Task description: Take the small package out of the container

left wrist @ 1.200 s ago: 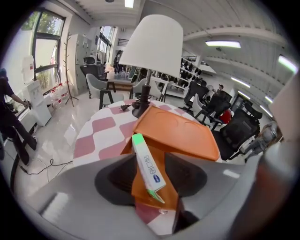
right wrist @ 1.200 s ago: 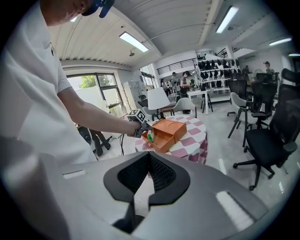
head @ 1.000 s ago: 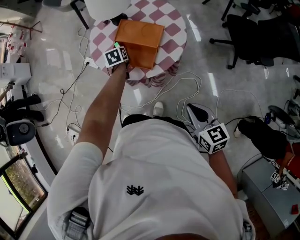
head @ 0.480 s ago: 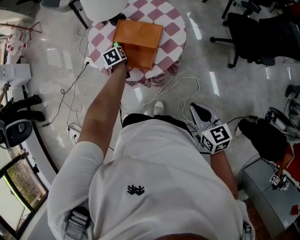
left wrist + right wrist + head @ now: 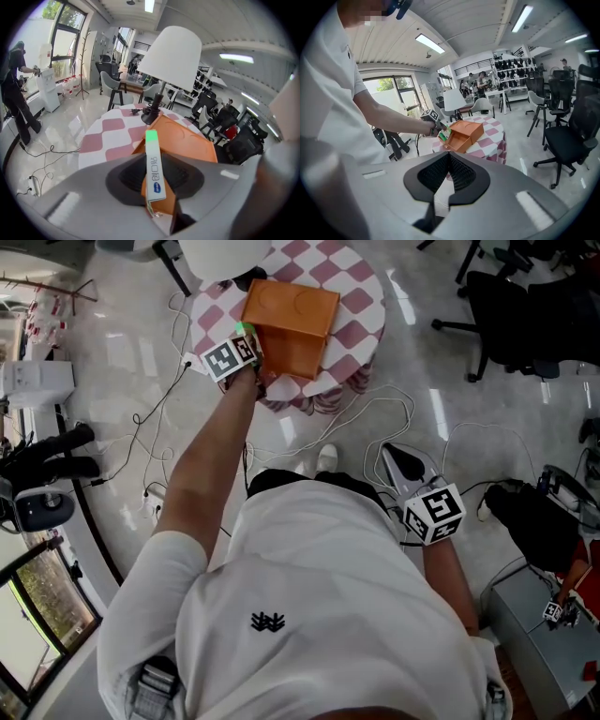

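Observation:
An orange box-shaped container stands on a round table covered with a pink-and-white checked cloth. My left gripper is at the container's near left corner, and its jaws have just been closing. They are now shut on the small package, a slim white pack with a green end. In the left gripper view the package stands upright in front of the container. My right gripper hangs low beside the person's hip, away from the table, shut with nothing in it.
A white lamp stands on the table behind the container. Cables trail over the glossy floor between the table and the person. Black office chairs are at the right, and a grey cabinet at the lower right.
The left gripper has closed on the package and lifted it slightly at the container's corner. The right gripper has stayed where it was.

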Demonstrator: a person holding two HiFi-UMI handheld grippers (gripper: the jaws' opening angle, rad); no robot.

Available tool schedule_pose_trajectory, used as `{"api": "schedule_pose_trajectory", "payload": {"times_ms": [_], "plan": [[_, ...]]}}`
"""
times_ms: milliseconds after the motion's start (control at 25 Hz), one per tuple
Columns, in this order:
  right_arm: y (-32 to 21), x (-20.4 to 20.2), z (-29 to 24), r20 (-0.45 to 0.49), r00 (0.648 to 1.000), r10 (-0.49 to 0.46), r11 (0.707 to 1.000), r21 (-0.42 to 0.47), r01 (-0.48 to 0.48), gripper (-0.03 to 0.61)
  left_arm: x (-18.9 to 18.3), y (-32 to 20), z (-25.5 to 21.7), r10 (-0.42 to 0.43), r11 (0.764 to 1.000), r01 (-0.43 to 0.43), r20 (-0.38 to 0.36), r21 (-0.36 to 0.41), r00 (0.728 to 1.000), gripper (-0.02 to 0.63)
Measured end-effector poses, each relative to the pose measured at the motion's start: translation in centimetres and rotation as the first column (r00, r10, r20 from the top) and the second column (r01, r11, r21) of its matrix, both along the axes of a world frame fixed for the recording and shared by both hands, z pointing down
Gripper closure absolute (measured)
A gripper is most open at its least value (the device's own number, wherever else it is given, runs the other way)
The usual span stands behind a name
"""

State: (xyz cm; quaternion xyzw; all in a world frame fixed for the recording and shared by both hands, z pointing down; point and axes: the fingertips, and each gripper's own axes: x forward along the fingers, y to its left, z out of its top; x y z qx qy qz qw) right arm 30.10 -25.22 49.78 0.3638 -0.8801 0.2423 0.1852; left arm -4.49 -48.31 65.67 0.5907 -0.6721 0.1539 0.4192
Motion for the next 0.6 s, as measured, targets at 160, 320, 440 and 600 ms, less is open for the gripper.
{"api": "schedule_pose_trajectory", "payload": {"times_ms": [160, 320, 440, 600], "plan": [[0.2, -1.4, -0.4, 0.006, 1.0, -0.02, 1.0, 0.009, 0.02, 0.578, -0.5, 0.8, -2.2, 0.004, 0.999, -0.002, -0.041, 0.05, 0.999, 0.46], [0.4, -3.5, -0.7, 0.003, 0.999, -0.052, 0.998, 0.027, 0.052, 0.578, -1.2, 2.1, -4.6, 0.033, 0.994, -0.024, -0.078, 0.11, 0.996, 0.46], [0.5, -5.2, -1.1, -0.004, 0.998, -0.069, 0.997, 0.046, 0.069, 0.578, -1.6, 3.4, -6.8, 0.083, 0.984, -0.066, -0.101, 0.162, 0.991, 0.462], [1.3, -8.2, -1.7, -0.01, 0.996, -0.093, 0.993, 0.071, 0.094, 0.578, -2.3, 5.8, -9.5, 0.173, 0.965, -0.147, -0.105, 0.216, 0.979, 0.462]]}}
